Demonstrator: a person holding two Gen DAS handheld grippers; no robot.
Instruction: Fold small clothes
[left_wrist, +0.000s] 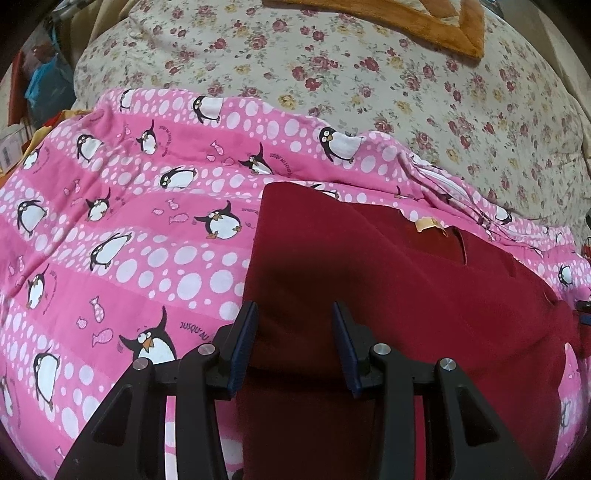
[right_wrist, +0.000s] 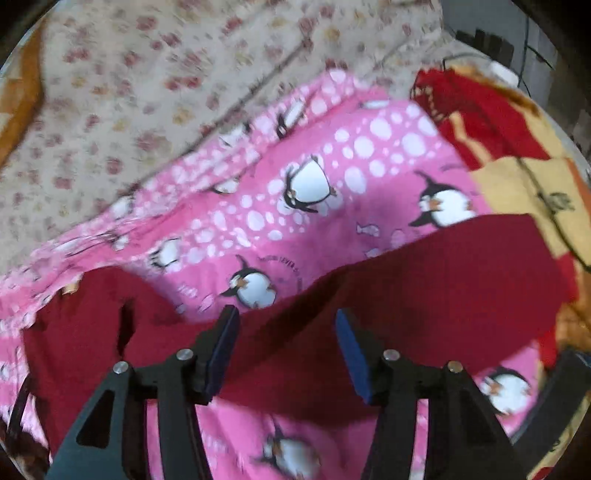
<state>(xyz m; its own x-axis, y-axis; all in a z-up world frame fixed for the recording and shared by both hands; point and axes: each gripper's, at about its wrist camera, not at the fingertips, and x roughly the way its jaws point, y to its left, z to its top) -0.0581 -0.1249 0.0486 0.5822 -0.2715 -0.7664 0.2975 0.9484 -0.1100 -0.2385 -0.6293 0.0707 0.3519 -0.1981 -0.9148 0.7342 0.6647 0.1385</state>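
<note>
A small dark red garment (left_wrist: 388, 295) lies spread on a pink penguin-print blanket (left_wrist: 129, 221). It has a pale label (left_wrist: 428, 224) near its far edge. My left gripper (left_wrist: 295, 314) is open just above the garment's left part, its fingers apart and holding nothing. In the right wrist view the same red garment (right_wrist: 424, 280) stretches across the pink blanket (right_wrist: 332, 177). My right gripper (right_wrist: 286, 321) is open over the garment's edge, empty. That view is blurred by motion.
A cream floral bedsheet (left_wrist: 369, 74) lies beyond the blanket, with an orange cloth (left_wrist: 424, 22) at the far edge. A red and yellow blanket (right_wrist: 517, 147) lies to the right. Clutter (left_wrist: 40, 81) stands at the far left.
</note>
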